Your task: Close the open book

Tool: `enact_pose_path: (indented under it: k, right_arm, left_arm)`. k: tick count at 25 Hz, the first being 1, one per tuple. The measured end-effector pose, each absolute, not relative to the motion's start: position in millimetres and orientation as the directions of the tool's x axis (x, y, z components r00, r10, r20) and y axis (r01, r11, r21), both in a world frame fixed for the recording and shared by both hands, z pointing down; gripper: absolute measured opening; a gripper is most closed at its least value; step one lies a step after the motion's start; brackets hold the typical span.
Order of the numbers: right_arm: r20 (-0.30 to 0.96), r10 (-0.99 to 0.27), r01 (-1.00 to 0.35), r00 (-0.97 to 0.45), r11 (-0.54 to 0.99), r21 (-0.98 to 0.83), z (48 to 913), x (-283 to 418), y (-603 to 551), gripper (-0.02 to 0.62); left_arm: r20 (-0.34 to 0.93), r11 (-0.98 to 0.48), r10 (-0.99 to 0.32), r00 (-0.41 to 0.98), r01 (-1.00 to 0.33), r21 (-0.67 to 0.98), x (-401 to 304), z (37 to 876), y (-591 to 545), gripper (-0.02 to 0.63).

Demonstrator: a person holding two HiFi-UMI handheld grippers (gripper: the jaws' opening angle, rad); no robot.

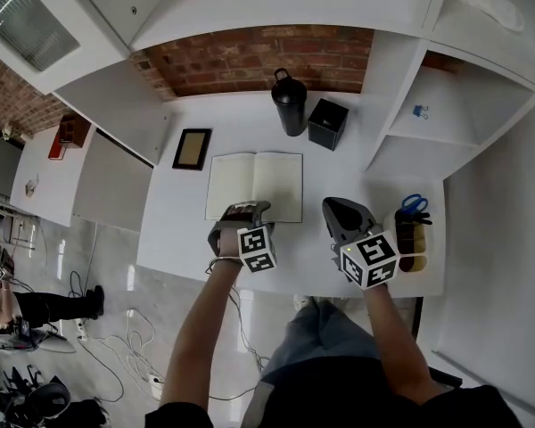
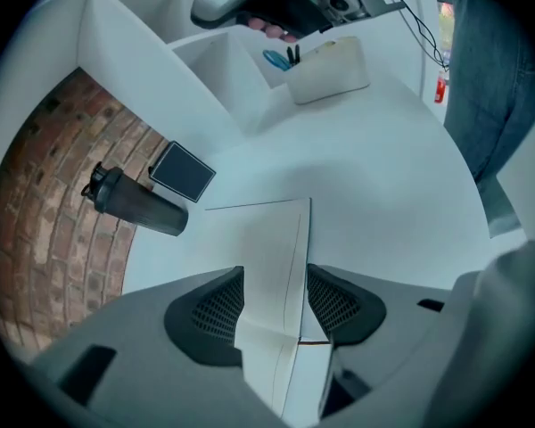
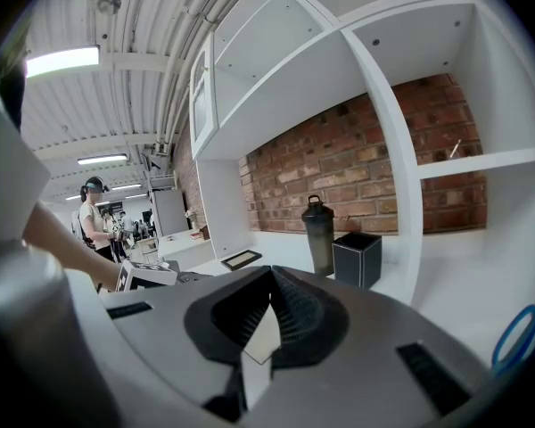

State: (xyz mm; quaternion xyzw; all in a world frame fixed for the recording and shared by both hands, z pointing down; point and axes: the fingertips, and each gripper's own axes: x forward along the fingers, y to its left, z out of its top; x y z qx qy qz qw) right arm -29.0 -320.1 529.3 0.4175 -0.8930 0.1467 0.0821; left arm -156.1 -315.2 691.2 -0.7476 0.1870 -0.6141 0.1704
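Observation:
The open book (image 1: 254, 185) lies flat on the white desk (image 1: 187, 230), its pages blank. My left gripper (image 1: 242, 214) sits at the book's near left edge. In the left gripper view its jaws (image 2: 275, 279) stand open, and the book (image 2: 263, 248) runs through the gap between them. My right gripper (image 1: 342, 214) is just right of the book's near right corner, apart from it. Its jaws (image 3: 269, 279) are shut tip to tip and hold nothing.
A black bottle (image 1: 290, 103) and a black box (image 1: 327, 123) stand behind the book by the brick wall. A small framed picture (image 1: 192, 148) lies to the book's left. A holder with blue scissors (image 1: 413, 230) stands to the right. A white shelf partition (image 1: 383, 105) rises at the right.

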Motion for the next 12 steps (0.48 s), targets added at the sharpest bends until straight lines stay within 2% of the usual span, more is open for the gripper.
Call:
enact_pose_path:
  k: [5, 12]
  right_arm:
    - [0.276, -0.721, -0.771, -0.636, 0.607, -0.192, 530.8, -30.6, -319.7, 0.000]
    - [0.289, -0.723, -0.778, -0.627, 0.599, -0.189, 534.2, -28.5, -317.7, 0.000]
  left_arm:
    - [0.868, -0.878, -0.475, 0.145, -0.009, -0.479, -158.4, 703.7, -312.5, 0.219]
    - [0.866, -0.873, -0.486, 0.121, -0.015, -0.488, -163.0, 707.4, -317.1, 0.207]
